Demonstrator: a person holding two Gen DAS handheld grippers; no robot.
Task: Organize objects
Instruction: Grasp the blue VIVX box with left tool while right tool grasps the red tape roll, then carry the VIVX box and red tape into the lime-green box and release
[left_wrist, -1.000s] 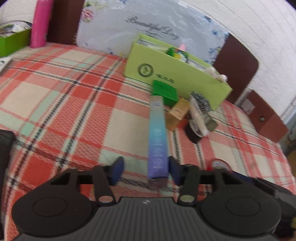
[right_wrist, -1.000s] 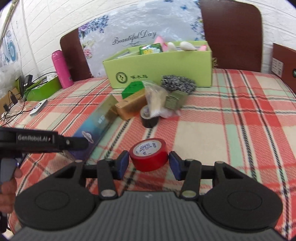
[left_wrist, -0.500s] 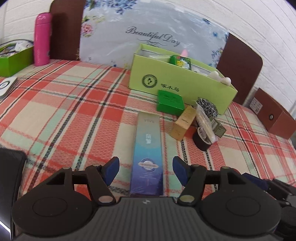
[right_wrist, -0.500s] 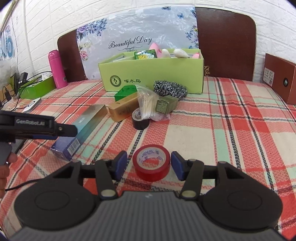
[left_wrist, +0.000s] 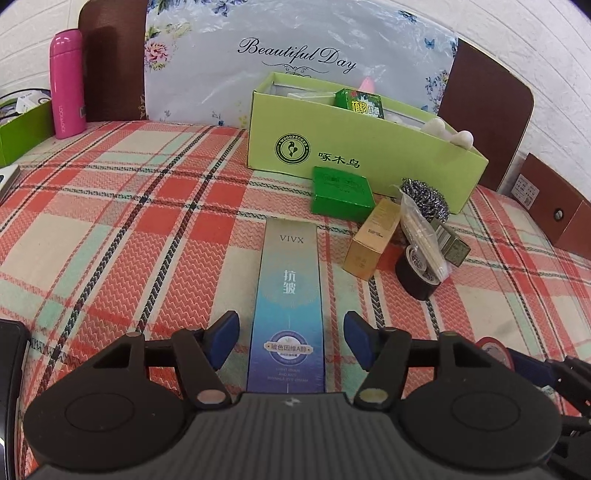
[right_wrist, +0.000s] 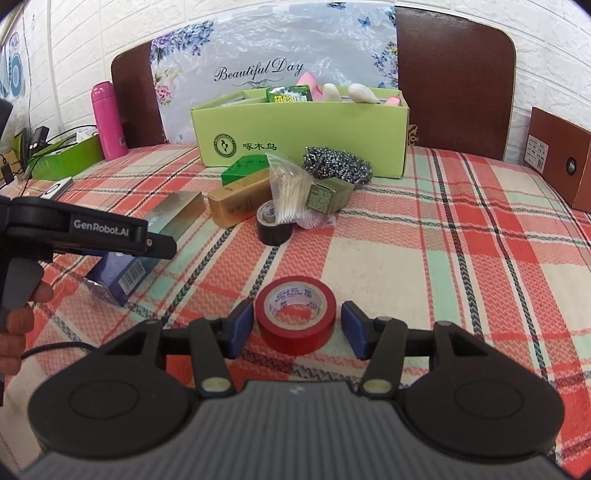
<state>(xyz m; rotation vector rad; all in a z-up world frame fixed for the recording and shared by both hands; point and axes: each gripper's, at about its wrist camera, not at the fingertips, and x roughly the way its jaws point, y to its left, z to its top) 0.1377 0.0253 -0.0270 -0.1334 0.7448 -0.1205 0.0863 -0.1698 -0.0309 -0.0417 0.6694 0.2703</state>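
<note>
The long blue VIVX box (left_wrist: 287, 302) lies flat on the plaid-covered desk (left_wrist: 122, 221), pointing away toward the light-green storage box (left_wrist: 354, 155), with its near end between the blue pads of the left tongs (left_wrist: 288, 341); those tongs are spread wide, a gap showing on each side of the box. The red tape roll (right_wrist: 296, 314) sits on the cloth between the fingers of the right tongs (right_wrist: 297, 328), which are likewise released, neither pad touching it. Beyond lie a gold box (left_wrist: 373, 238), a small green box (left_wrist: 341, 194), a black tape roll (right_wrist: 274, 223), a bag of cotton swabs (right_wrist: 290, 192) and a steel scourer (right_wrist: 334, 164), clustered just before the storage box.
</note>
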